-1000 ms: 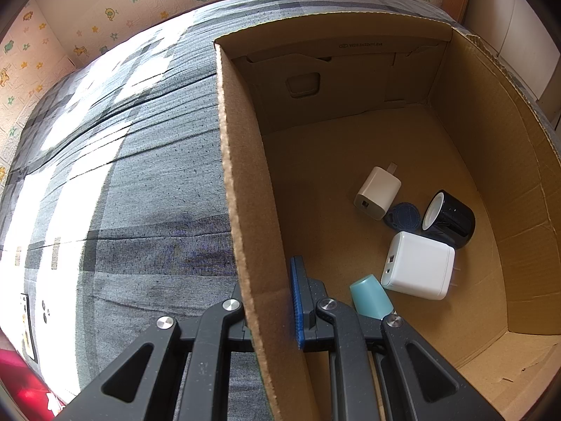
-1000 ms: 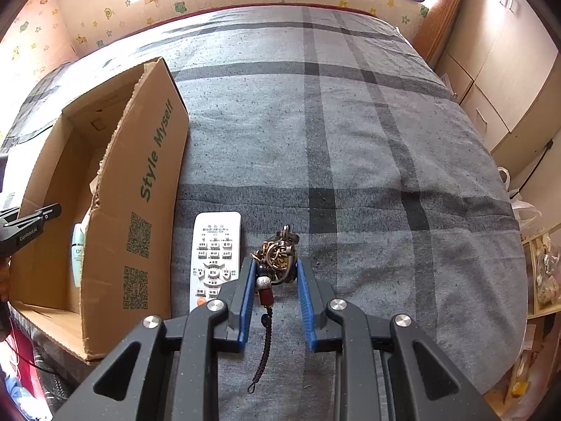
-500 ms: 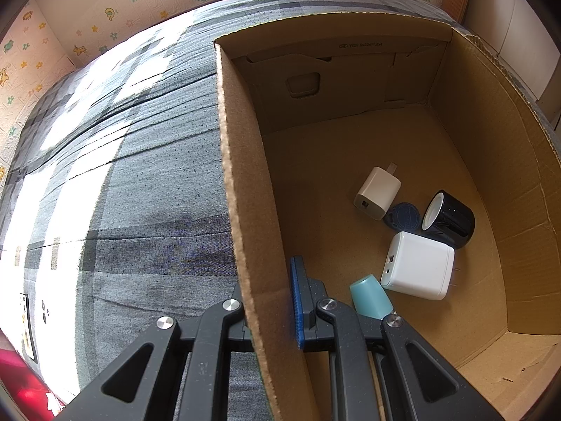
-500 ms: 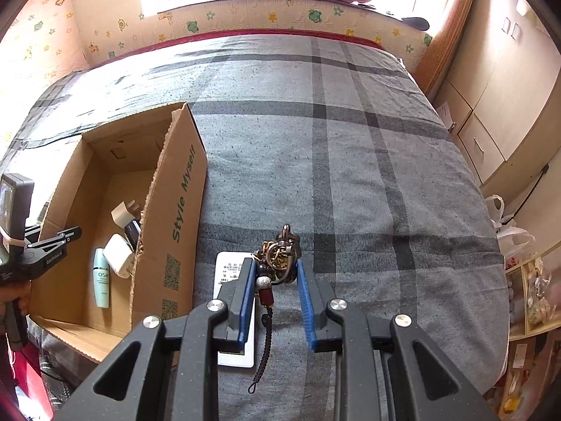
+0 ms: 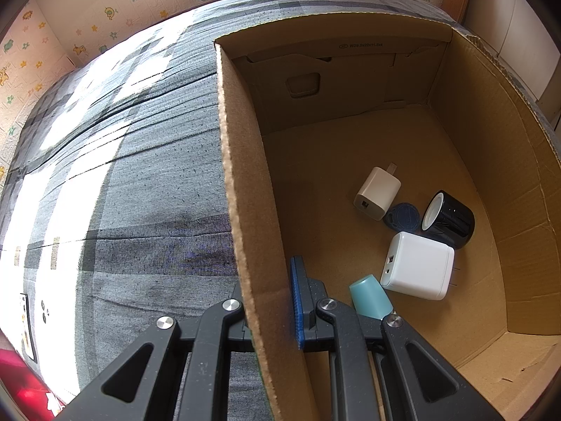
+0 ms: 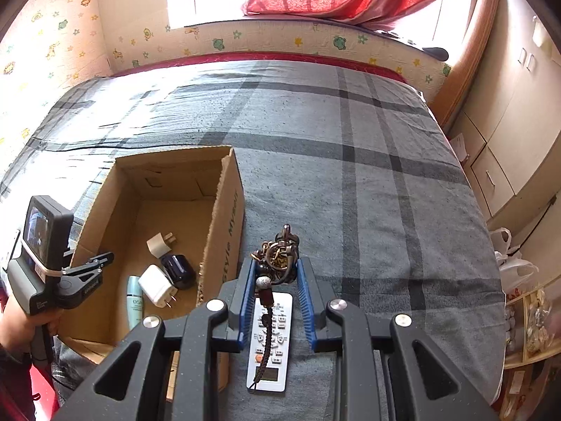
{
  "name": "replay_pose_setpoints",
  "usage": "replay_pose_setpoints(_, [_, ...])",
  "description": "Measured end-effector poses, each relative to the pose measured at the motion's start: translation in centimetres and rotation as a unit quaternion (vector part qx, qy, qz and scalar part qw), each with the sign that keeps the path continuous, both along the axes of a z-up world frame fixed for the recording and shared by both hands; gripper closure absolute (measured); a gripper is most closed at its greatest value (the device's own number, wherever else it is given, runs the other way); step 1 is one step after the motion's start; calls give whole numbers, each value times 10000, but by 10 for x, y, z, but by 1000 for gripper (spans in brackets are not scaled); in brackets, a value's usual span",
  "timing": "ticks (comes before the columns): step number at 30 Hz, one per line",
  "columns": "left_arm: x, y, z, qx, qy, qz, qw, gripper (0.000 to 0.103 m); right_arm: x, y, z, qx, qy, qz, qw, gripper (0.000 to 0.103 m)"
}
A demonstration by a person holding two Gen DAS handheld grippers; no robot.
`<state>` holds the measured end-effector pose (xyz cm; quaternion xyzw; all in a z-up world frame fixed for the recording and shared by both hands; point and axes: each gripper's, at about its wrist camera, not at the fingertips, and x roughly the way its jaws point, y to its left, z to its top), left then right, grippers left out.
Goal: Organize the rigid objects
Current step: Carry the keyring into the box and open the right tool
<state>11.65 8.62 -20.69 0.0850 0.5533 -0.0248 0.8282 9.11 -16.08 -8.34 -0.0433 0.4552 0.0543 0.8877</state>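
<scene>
Fingers (image 6: 304,291) of right gripper (image 6: 273,280) with keychain (image 6: 278,259), higher above remote (image 6: 270,336) than before.

On the bed I count one cardboard box (image 6: 224,207) holding two white chargers (image 5: 417,266), one black cylinder (image 5: 450,219), one round blue tag (image 5: 403,215) and one teal bottle (image 5: 370,296), plus one remote control (image 6: 277,333) and one keychain (image 6: 278,258) outside.
</scene>
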Motion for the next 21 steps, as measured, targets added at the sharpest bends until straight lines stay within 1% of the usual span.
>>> replay_pose_setpoints(6, [0,-1,0,2,0,-2,10000,89,7,30,7,27,-64,293,9995,78])
replay_pose_setpoints(10, [0,-1,1,3,0,-1,10000,89,10,51,7,-1,-71,470,9989,78])
replay_pose_setpoints(21, [0,-2,2,14,1,-3,10000,89,20,94,-11,96,118,860,9962,78])
